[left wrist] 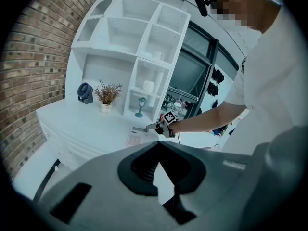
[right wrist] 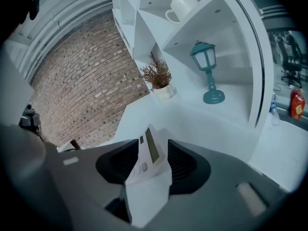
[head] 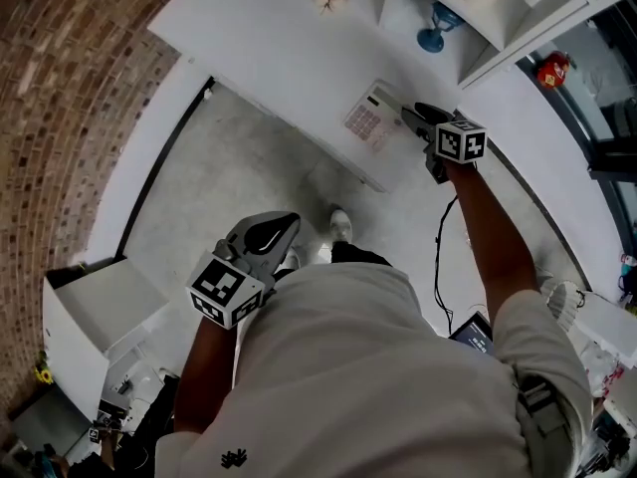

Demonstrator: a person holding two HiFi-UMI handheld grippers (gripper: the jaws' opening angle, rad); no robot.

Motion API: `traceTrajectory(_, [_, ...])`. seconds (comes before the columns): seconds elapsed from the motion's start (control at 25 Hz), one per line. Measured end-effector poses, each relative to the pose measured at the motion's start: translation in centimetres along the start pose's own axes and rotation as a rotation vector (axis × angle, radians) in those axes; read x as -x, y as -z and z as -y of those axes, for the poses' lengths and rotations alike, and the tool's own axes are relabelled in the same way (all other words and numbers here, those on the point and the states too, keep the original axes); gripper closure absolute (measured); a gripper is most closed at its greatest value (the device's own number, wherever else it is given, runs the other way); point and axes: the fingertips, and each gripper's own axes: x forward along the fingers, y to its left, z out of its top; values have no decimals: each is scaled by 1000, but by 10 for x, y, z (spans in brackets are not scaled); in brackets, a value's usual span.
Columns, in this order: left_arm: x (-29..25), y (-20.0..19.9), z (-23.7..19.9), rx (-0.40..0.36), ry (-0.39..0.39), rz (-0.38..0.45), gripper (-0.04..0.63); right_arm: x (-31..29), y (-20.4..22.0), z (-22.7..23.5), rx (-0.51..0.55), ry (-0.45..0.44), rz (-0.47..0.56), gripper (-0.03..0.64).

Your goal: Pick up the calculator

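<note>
**Calculator between parted jaws at the worktop edge**

In the right gripper view the lower half of the calculator point(right wrist: 147, 153) is covered by the gripper body. Only its display strip and a few keys can be seen. The print on the keys cannot be read in any view.

The right hand-held gripper point(right wrist: 151, 150) is held with its jaws wide apart. The calculator stands between them, and no grip on it can be made out. The left hand-held gripper point(head: 279, 229) is kept low by the person's body, with its jaws closed together on nothing.

The calculator is seen as a white slab with pale keys, lying flat near the front edge of the worktop point(head: 269, 48).

The white worktop is backed by a white shelf unit point(head: 518, 8), in which a teal lamp point(right wrist: 208, 71) and a white mug point(right wrist: 183, 6) are kept. A potted dried plant point(right wrist: 158, 76) stands on the worktop. A brick wall point(head: 70, 98) and a grey floor point(head: 239, 167) are seen around it.
</note>
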Motion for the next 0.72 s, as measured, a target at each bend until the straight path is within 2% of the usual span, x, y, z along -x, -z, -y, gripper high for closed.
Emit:
traceTrajectory(0.36, [-1,-5,-23,23,-39,-11,589,-35,-2,2,-26,-119,-74,413])
traceTrajectory(0.72, [-5,-13,-37,23,-45,-10,589,-52,0,-1,-55,-164,-119,465])
